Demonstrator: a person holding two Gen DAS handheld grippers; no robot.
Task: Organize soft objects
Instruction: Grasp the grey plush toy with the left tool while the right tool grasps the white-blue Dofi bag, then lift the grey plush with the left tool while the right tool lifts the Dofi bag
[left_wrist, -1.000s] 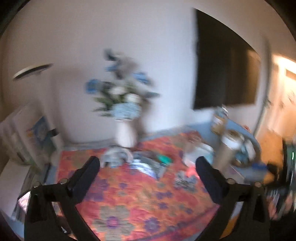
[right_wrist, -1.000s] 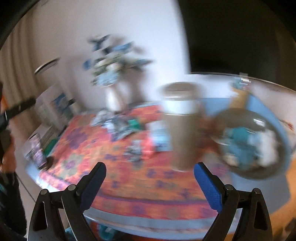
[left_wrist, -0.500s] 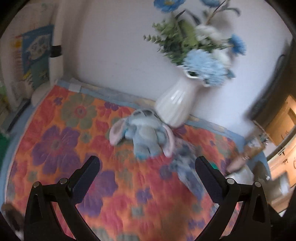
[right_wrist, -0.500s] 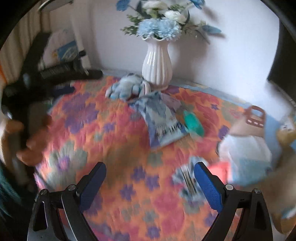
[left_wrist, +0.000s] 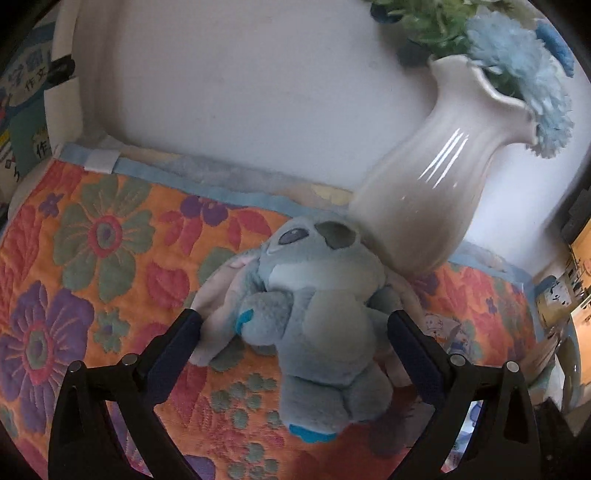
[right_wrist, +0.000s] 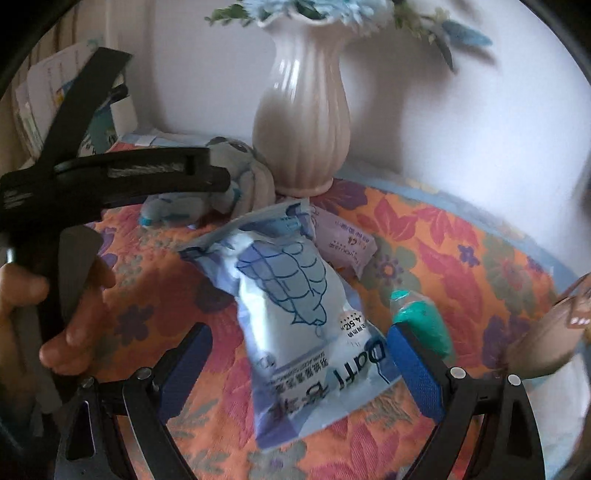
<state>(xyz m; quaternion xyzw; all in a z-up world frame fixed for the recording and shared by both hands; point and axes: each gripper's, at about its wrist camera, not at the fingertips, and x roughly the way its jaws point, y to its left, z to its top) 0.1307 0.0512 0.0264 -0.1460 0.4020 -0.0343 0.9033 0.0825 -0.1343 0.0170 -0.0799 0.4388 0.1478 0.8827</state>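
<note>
The left tongs (left_wrist: 293, 328) are spread wide, one blue-padded finger on each side of a grey-blue plush toy (left_wrist: 317, 317), closed on nothing. The left finger touches the toy's pale pink ear; whether the right finger touches the body cannot be told. The toy lies on its back on a floral quilted cloth (left_wrist: 92, 258) covering the counter, its long axis running away from the tongs: head toward the wall, feet toward the camera, face up. Its head is just beside the base of a white ribbed vase (left_wrist: 439, 184) holding blue flowers (left_wrist: 517, 74).

The right tongs (right_wrist: 299, 354) are also wide open and empty, straddling the near end of a blue and white plastic pack (right_wrist: 295, 317). The pack lies flat, its long axis pointing away toward the vase (right_wrist: 306, 122), printed end nearest the tongs. A lilac packet (right_wrist: 347, 243) peeks from under its far right edge, and a teal object (right_wrist: 424, 325) lies just beside the right finger. In the right wrist view a hand (right_wrist: 70, 314) grips the left tool's handle, which reaches level toward the plush toy (right_wrist: 221, 184).
</note>
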